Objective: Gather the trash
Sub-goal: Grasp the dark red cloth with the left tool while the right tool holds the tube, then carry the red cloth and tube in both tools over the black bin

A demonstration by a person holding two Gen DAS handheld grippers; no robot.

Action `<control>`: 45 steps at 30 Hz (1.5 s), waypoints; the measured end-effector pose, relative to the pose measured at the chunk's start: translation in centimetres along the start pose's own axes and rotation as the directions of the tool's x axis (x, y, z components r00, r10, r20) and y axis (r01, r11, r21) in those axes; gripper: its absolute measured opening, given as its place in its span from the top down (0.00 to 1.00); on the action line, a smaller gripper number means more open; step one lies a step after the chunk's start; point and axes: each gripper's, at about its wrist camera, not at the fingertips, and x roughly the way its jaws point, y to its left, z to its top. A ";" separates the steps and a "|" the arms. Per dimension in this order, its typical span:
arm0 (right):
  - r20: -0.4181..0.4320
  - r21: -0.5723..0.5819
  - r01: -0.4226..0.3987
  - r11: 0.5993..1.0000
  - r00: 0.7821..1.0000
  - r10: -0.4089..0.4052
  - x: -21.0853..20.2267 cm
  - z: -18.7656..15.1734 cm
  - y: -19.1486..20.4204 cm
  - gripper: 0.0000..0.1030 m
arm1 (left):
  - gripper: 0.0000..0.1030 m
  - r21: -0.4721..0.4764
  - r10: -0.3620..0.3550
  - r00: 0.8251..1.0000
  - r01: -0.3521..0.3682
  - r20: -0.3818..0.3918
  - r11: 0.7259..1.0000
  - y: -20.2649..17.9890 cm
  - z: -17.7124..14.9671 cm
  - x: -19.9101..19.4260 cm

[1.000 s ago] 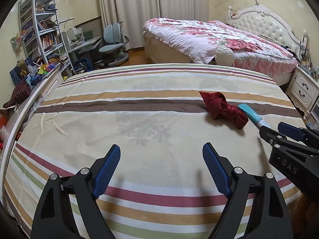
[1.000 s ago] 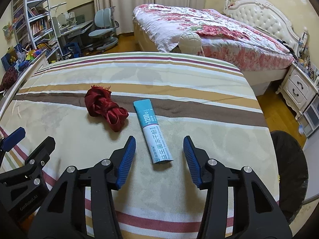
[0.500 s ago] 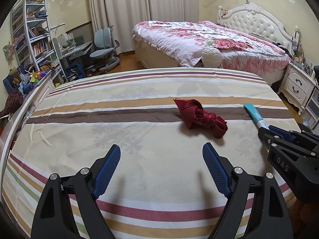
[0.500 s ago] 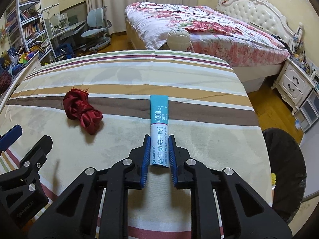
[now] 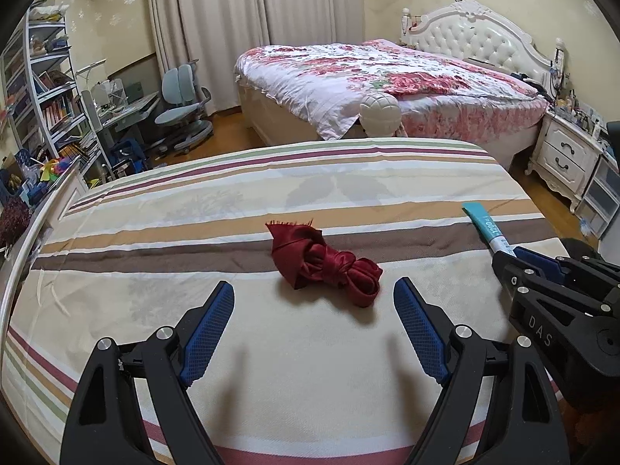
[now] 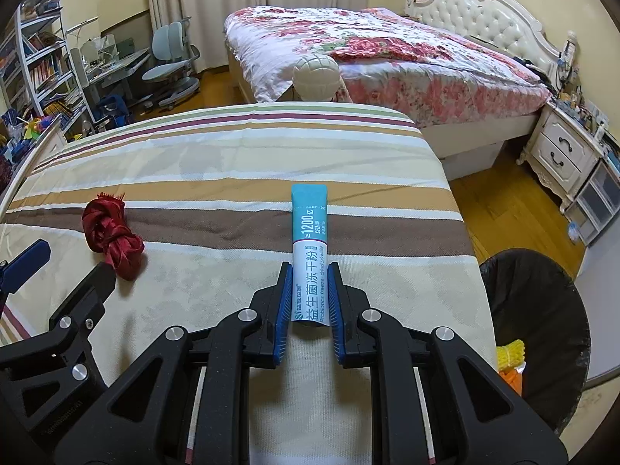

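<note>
1. The flat teal-and-white paper sachet [image 6: 310, 255] printed with probiotic powder lettering looks very light and thin, a sealed strip that would crumple or bend if squeezed hard but is unlikely to break. Its glossy face may be a little slippery, so a hold across its narrow width, near the white lower end, seems the sensible place.

2. That is where the right tool [image 6: 309, 271] has it: the blue ribbed pads [image 6: 282, 310] are closed in on both long edges of the sachet's near end, while the teal end sticks out forward over the striped bedsheet [image 6: 232, 162]. I cannot tell whether the sachet is lifted clear of the sheet or just resting on it.

3. The knotted dark-red satin ribbon bundle [image 5: 323, 265] lies on the sheet at the brown stripe, soft and limp (it would squash and sag in any grip). I would take it at the thick knotted middle, not a loose tail.

4. The left tool [image 5: 314, 300] hovers low over the sheet with its jaws spread wide and nothing between them, pointing straight at the ribbon, which sits just beyond the fingertips.

5. The right tool is level and aimed along the bed's length; to its right, beside the bed, stands a round black bin lined with a dark bag [image 6: 542, 310], with something yellow and orange already in it.
</note>
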 end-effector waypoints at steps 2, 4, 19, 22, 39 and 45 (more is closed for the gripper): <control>0.000 -0.001 -0.001 1.000 1.000 0.001 0.0 0.0 0.0 0.83 | 0.21 0.002 0.002 1.000 -0.002 -0.002 1.000 -0.2 0.3 0.3; 0.000 -0.001 -0.002 1.000 1.000 0.002 0.0 0.1 -0.1 0.83 | 0.21 0.003 0.005 1.000 -0.005 -0.005 1.000 -0.3 0.6 0.6; -0.001 -0.007 0.004 1.000 1.000 -0.004 0.4 0.2 0.0 0.82 | 0.60 -0.054 -0.115 0.987 0.110 -0.111 0.993 0.9 0.9 3.0; -0.001 -0.006 0.003 1.000 1.000 -0.003 0.3 0.2 0.0 0.82 | 0.69 -0.049 -0.129 0.986 0.124 -0.109 0.991 0.8 0.6 2.7; 0.018 0.011 -0.024 1.000 1.000 0.024 -2.5 -3.4 0.4 0.83 | 0.79 -0.063 -0.161 0.985 0.157 -0.060 0.986 2.8 -1.6 -0.8; 0.025 0.010 -0.026 1.000 0.999 0.026 -3.7 -4.7 0.5 0.83 | 0.79 -0.046 -0.166 0.985 0.164 -0.038 0.985 2.5 -2.3 -2.4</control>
